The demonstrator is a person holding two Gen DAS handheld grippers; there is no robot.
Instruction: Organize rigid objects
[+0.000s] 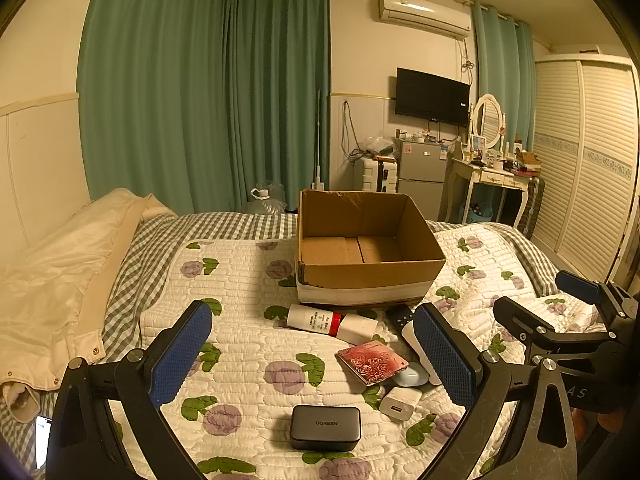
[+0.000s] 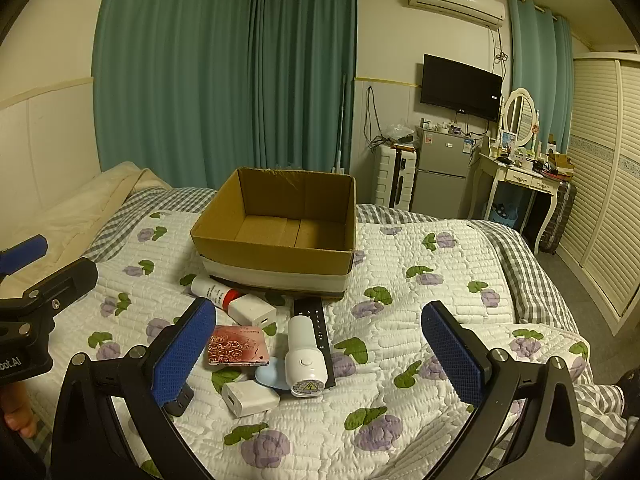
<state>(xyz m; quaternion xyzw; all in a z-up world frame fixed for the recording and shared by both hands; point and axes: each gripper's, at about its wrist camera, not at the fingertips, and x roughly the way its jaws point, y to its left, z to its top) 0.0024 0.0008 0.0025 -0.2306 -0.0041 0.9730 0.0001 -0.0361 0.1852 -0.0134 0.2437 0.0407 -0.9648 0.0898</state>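
Note:
An open cardboard box (image 1: 370, 276) (image 2: 276, 258) stands empty on the quilted bed. Before it lie a white tube with a red band (image 1: 316, 319) (image 2: 212, 290), a black remote (image 2: 316, 320), a white handheld device (image 2: 303, 356), a pink rose-patterned case (image 1: 372, 364) (image 2: 236, 350), white charger cubes (image 1: 400, 402) (image 2: 250, 398) and a black UGREEN charger (image 1: 325, 427). My left gripper (image 1: 316, 352) is open above the items, holding nothing. My right gripper (image 2: 320, 352) is open above them too, also holding nothing.
A cream duvet (image 1: 60, 280) lies along the bed's left side by the wall. A phone (image 1: 42, 440) lies at the bed's near left. Beyond the bed stand a fridge (image 2: 440, 176), a dressing table (image 2: 520, 176) and a wardrobe (image 2: 604, 200).

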